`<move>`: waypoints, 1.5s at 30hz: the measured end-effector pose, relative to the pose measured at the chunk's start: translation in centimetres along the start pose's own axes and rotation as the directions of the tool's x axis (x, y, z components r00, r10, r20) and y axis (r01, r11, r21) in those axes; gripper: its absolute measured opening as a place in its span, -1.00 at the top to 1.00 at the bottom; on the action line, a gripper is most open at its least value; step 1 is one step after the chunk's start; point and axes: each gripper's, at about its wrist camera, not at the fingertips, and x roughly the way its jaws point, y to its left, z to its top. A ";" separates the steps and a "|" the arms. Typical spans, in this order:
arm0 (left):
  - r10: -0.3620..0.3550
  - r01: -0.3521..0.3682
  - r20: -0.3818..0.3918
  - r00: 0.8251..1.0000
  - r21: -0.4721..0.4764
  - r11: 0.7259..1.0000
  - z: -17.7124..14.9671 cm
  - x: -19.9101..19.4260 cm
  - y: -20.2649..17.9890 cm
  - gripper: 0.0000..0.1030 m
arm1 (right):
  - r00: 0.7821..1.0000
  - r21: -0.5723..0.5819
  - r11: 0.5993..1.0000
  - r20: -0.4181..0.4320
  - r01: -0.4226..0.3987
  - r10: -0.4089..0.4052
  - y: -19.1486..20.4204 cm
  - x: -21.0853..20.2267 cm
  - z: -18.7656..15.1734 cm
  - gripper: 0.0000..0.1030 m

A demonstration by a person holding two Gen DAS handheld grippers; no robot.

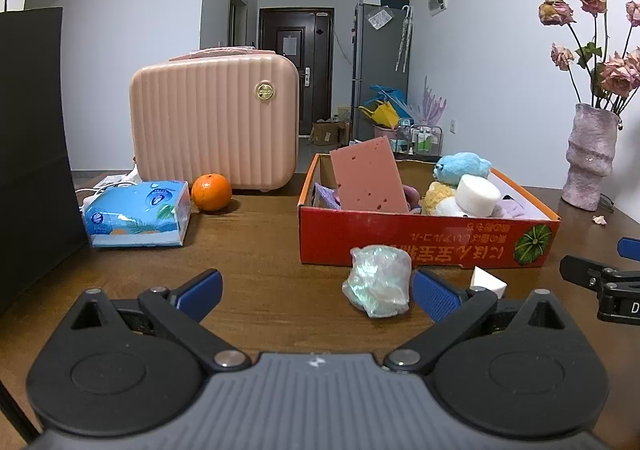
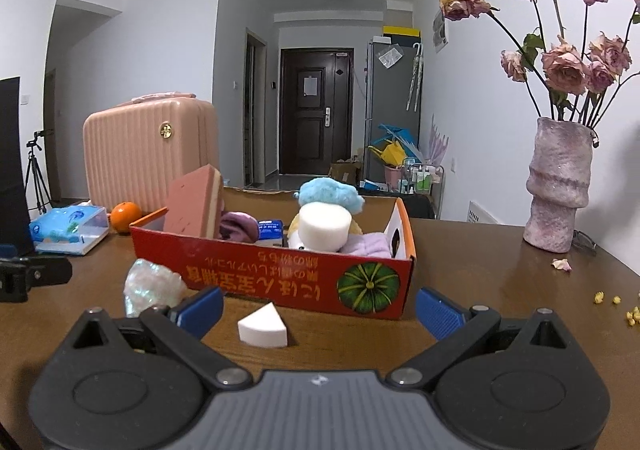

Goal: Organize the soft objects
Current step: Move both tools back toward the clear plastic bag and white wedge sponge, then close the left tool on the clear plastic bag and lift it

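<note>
A red cardboard box (image 1: 424,240) (image 2: 280,270) on the wooden table holds a pink sponge (image 1: 368,176) (image 2: 192,206), a blue plush (image 1: 462,166) (image 2: 330,190), a white foam cylinder (image 1: 478,194) (image 2: 324,226) and purple cloth (image 2: 240,226). In front of the box lie an iridescent crumpled bag (image 1: 378,282) (image 2: 152,286) and a white foam wedge (image 1: 486,282) (image 2: 262,326). My left gripper (image 1: 316,294) is open, with the bag just inside its right finger. My right gripper (image 2: 318,312) is open around the wedge, not touching it.
A pink hard case (image 1: 214,118) (image 2: 148,154), an orange (image 1: 211,192) (image 2: 125,215) and a blue tissue pack (image 1: 138,212) (image 2: 68,228) stand at the left. A black panel (image 1: 32,138) is at far left. A vase of dried roses (image 2: 558,186) (image 1: 588,158) stands right, with crumbs (image 2: 616,304) nearby.
</note>
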 end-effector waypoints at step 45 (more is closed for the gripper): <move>-0.091 0.095 -0.153 0.984 0.021 0.995 -1.3 4.0 -1.1 -1.00 | 0.992 -0.023 0.997 -0.099 -0.079 0.077 0.9 1.9 -1.6 -1.00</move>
